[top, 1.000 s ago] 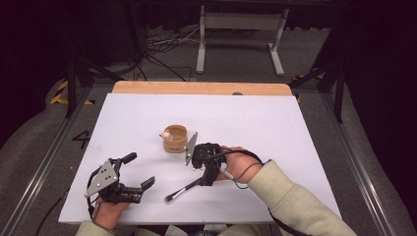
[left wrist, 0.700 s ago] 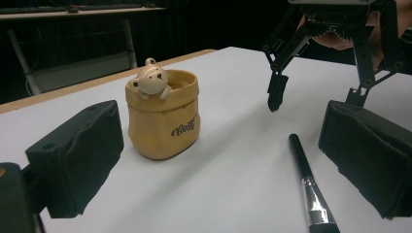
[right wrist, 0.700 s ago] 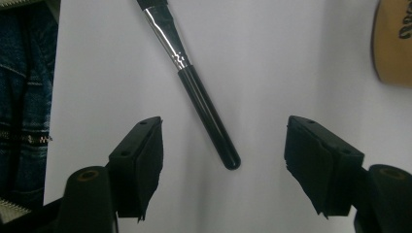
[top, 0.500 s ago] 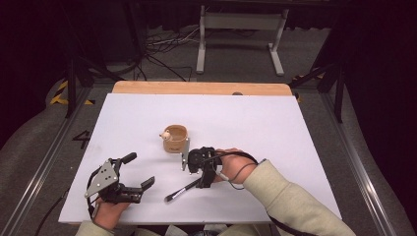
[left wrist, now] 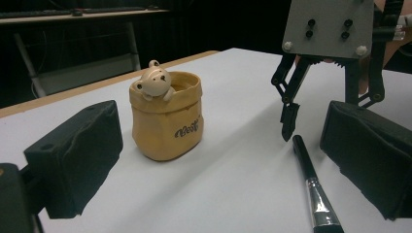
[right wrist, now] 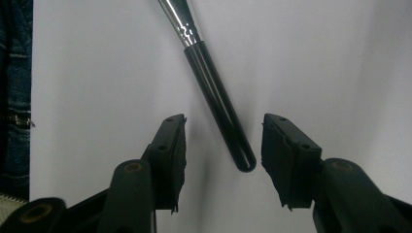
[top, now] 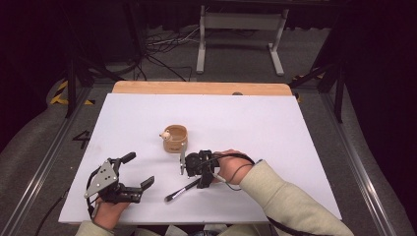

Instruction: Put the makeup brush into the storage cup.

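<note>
High view: the right gripper (top: 183, 164) points down over the far end of the brush (top: 183, 189), which lies flat on the table (top: 275, 128) near the cup (top: 175, 138), while the left gripper (top: 137, 169) rests released at the near left, apparently waiting. Left gripper view: its jaws stand wide with nothing between them, framing the cup and brush. Right gripper view: the jaws have just been closing and straddle the handle tip without touching, evidently lining up to grasp.
</note>
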A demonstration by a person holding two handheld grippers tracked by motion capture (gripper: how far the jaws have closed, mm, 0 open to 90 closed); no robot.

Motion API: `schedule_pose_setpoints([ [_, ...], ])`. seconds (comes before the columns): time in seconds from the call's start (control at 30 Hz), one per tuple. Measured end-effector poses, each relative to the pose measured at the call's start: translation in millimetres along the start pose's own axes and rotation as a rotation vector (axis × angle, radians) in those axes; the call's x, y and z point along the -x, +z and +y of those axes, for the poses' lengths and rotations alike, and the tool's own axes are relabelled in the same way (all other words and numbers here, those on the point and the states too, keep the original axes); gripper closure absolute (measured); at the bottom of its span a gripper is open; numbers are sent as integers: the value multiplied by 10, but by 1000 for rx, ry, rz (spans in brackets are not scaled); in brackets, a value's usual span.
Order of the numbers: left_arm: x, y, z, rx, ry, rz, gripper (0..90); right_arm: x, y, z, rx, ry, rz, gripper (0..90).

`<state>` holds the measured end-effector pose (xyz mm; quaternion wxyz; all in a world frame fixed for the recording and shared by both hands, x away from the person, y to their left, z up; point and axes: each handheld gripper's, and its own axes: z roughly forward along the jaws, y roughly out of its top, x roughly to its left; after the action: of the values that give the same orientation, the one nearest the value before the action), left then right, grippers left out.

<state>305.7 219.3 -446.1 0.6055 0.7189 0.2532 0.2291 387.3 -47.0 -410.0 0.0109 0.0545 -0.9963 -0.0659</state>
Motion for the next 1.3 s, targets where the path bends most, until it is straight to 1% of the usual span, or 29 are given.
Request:
schedule_pose_setpoints([
  [0.03, -1, 0, -1, 0, 0, 1, 24, -4, 12, 6, 5, -1, 0, 529],
  [0.27, -10, -7, -2, 9, -1, 5, 23, -9, 59, 44, -19, -35, 15, 594],
  [0.33, -13, -15, 1, 13, -4, 8, 25, -7, 73, 47, -25, -34, 20, 609],
  [0.37, -15, -17, 1, 15, -6, 9, 26, -2, 80, 48, -29, -33, 22, 622],
  [0.4, -20, -22, 2, 17, -8, 13, 26, 4, 94, 49, -36, -37, 26, 656],
  [0.47, -21, -26, 3, 17, -8, 17, 26, 6, 98, 51, -39, -41, 26, 671],
  [0.53, -24, -32, 4, 17, -6, 22, 26, 2, 110, 59, -44, -45, 28, 706],
  [0.57, -25, -34, 4, 19, -8, 25, 26, -2, 114, 63, -45, -46, 30, 718],
  [0.67, -43, -42, 9, 28, -39, 24, 24, -7, 135, 70, -58, -46, 28, 752],
  [0.73, -51, -56, 16, 31, -33, 34, 27, -4, 133, 73, -62, -45, 24, 784],
  [0.8, -49, -56, 16, 31, -39, 32, 27, -3, 136, 76, -63, -40, 21, 787],
  [0.93, -45, -57, 18, 26, -24, 35, 27, -8, 136, 86, -72, -42, 15, 794],
  [1.03, -44, -60, 19, 28, -24, 36, 27, -16, 134, 86, -73, -40, 11, 796],
  [1.1, -45, -63, 20, 30, -22, 41, 25, -24, 132, 83, -69, -45, 4, 796],
  [1.17, -50, -70, 22, 35, -31, 46, 22, -30, 124, 76, -65, -47, 4, 797],
  [1.3, -61, -89, 32, 38, -33, 50, 21, -52, 74, 48, -36, -43, -6, 798],
])
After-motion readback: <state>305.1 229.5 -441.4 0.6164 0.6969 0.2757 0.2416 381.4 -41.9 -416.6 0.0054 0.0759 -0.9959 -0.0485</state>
